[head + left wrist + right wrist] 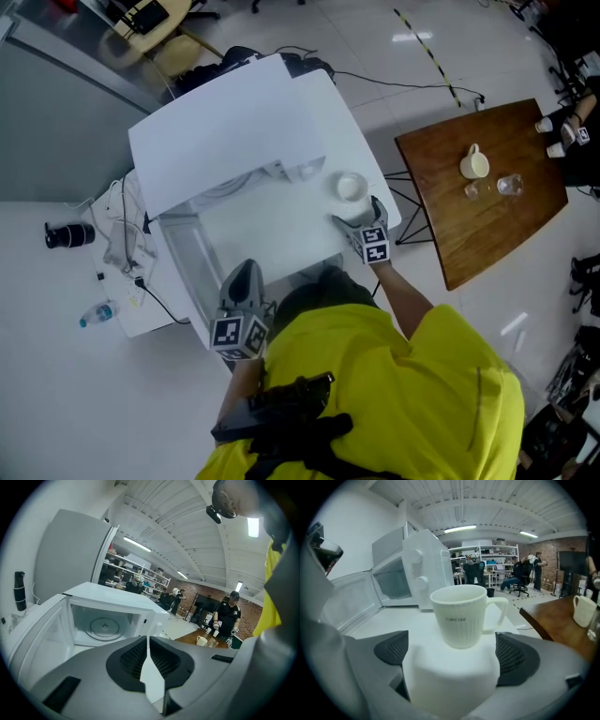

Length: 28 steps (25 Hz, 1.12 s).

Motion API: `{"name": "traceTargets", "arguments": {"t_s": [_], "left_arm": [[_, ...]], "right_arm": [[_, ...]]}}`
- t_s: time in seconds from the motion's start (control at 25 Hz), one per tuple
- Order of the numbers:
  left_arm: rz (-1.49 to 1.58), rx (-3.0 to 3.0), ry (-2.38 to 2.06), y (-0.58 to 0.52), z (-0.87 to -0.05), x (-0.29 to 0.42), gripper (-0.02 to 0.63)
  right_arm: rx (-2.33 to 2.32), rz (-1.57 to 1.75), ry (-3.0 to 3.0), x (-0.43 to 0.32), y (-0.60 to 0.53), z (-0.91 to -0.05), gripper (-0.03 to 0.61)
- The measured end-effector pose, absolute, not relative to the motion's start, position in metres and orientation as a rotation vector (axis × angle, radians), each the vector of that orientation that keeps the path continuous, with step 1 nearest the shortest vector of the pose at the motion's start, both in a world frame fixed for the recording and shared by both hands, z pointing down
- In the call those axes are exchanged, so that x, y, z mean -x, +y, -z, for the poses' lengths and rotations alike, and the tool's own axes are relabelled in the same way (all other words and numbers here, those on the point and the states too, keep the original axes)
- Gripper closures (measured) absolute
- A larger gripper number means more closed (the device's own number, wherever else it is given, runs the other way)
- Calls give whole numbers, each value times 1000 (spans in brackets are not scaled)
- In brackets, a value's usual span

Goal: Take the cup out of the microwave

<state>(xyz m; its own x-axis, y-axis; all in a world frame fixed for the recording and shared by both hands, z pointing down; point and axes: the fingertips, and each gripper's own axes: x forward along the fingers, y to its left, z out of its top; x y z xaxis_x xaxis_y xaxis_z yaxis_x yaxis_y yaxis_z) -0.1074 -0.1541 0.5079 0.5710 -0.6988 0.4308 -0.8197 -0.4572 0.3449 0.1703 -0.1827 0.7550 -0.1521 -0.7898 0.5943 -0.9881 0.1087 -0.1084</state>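
Observation:
The white ribbed cup (352,187) (461,613) stands upright on the white table (281,225), to the right of the microwave (234,131) (419,569), its handle pointing right in the right gripper view. My right gripper (359,212) (454,651) is just behind the cup and open; its pads sit wide on either side and do not touch it. The microwave's door (33,630) hangs open and its glass turntable (104,626) is bare. My left gripper (246,272) (147,656) is shut on nothing, in front of the open cavity.
A wooden table (487,206) stands to the right with a white mug (474,164) and glasses on it; another person's hands work at its far corner. Cables, a water bottle (97,314) and a black object (68,234) lie on the floor at left.

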Motion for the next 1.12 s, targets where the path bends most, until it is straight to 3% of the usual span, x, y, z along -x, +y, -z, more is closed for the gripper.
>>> {"name": "traceTargets", "arguments": {"t_s": [0.04, 0.2, 0.24, 0.32, 0.4, 0.44, 0.52, 0.6, 0.68, 1.12], "left_arm": [[-305, -2285, -1217, -156, -507, 106, 603], [-293, -2306, -1245, -166, -491, 104, 603], [-288, -2315, -1251, -169, -485, 105, 603], [-269, -2338, -1268, -174, -470, 109, 603], [-234, -2362, -1300, -178, -450, 117, 603], [-214, -2371, -1320, -179, -440, 123, 603], [-174, -2376, -1365, -178, -421, 138, 603], [-138, -2370, -1411, -173, -403, 155, 603], [-109, -2363, -1454, -166, -388, 171, 603], [-75, -2353, -1591, -143, -365, 226, 603]], "right_arm": [[-1736, -685, -2007, -168, -169, -742, -3], [-1743, -555, -2161, -141, -142, -623, 156], [-1744, -511, -2219, -134, -143, -586, 161], [-1746, -401, -2329, -121, -154, -513, 283], [-1736, -297, -2414, -111, -169, -449, 323], [-1737, -265, -2445, -106, -176, -423, 393], [-1749, -235, -2515, -96, -183, -380, 407], [-1757, -220, -2576, -84, -183, -350, 526], [-1729, -234, -2621, -68, -177, -337, 571], [-1504, -281, -2712, -2, -160, -343, 574]]}}
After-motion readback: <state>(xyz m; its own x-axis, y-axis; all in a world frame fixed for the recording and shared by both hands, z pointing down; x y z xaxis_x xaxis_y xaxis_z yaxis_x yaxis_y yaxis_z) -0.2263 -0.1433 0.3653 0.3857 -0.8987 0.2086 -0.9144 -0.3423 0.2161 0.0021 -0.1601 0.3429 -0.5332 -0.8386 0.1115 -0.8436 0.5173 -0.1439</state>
